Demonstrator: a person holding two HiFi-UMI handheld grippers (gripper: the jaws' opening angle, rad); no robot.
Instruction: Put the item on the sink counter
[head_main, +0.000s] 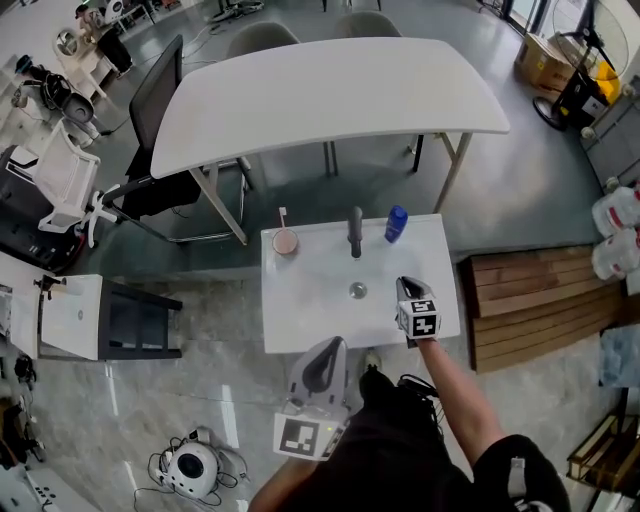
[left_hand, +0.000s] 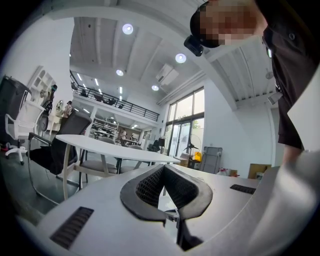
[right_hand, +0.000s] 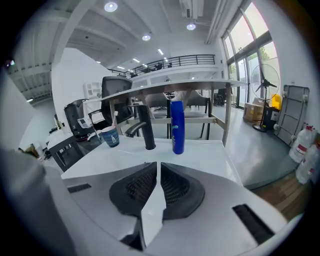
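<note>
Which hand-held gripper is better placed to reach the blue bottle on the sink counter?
Right. The right hand-held gripper is over the right side of the sink counter, empty and facing the blue bottle. The left hand-held gripper sits at the front edge, farther away.

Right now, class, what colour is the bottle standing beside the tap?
Blue; the bottle shows best in the right gripper view.

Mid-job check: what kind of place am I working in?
Probably an open office or lab hall with a mock washroom setup: the sink counter and its faucet stand free on the floor, next to a large white table and office chair, with a railed mezzanine behind.
</note>
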